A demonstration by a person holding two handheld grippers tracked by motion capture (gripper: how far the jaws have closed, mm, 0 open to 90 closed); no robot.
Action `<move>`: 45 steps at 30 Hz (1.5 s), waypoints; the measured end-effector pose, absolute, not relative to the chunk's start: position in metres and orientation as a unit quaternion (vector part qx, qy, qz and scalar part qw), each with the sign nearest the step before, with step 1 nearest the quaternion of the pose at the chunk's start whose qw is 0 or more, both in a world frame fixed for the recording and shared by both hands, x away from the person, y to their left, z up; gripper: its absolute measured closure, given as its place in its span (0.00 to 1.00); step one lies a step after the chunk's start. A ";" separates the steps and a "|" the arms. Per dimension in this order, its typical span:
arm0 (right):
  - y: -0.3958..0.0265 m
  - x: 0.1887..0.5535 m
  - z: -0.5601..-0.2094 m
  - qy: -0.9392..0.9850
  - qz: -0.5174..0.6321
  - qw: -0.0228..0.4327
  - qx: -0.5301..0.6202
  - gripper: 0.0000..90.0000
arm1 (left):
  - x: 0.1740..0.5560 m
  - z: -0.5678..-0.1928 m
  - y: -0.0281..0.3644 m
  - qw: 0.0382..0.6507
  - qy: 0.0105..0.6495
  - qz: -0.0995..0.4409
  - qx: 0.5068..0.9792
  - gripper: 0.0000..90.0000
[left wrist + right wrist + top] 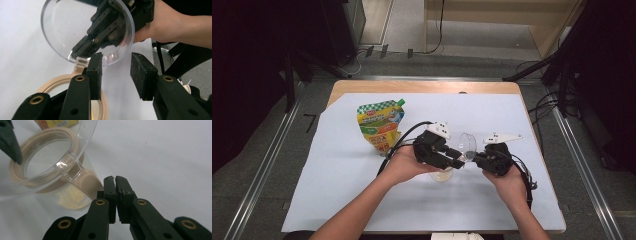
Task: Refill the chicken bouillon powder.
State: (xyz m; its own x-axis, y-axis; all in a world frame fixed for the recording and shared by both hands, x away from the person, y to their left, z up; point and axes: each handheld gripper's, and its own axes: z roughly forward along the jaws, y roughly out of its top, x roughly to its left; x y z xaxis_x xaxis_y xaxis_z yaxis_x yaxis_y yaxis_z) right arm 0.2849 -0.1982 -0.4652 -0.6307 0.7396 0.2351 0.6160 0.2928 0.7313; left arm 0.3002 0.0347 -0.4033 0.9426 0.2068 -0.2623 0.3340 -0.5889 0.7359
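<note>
A small clear jar (442, 175) with a beige rim (50, 86) stands on the table between my hands, with pale powder (71, 197) at its bottom. Its clear round hinged lid (468, 144) is swung up and stands open above the jar (32, 142). My left gripper (460, 161) hovers over the jar's rim by the hinge; its jaws stand open (116, 72) with nothing between the pads. My right gripper (476, 157) is shut (115, 180) with nothing in it. Its tips show through the lid (75, 27) from behind, and I cannot tell whether they touch it.
A yellow and green spouted pouch (381, 125) lies on the pale blue mat (342, 175) to the left of the jar. The mat covers a wooden table (422, 86), with metal rails and cables on the floor around it.
</note>
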 end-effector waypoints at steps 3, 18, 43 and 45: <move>-0.203 0.282 -0.462 0.793 0.423 0.074 0.432 0.95 | 0.300 -0.402 0.039 0.427 0.159 -0.074 0.887 0.66; -0.201 0.240 -0.447 0.800 0.440 0.060 0.404 0.84 | 0.300 -0.393 0.076 0.422 0.198 -0.073 0.882 0.64; -0.146 0.210 -0.449 0.842 0.457 0.000 0.286 0.62 | 0.309 -0.376 0.145 0.439 0.268 -0.047 0.856 0.64; -0.142 0.209 -0.450 0.844 0.457 0.000 0.283 0.62 | 0.310 -0.375 0.148 0.434 0.276 -0.043 0.857 0.61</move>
State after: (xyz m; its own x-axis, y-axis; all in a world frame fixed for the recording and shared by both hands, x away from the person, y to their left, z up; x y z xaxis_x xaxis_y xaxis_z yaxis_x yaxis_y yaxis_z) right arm 0.2093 -0.1423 -0.4499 -0.8403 0.4763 0.2587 0.4771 0.4234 0.7702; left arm 0.3098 0.1481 -0.3753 0.8440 0.4350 -0.3138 0.5104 -0.4716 0.7191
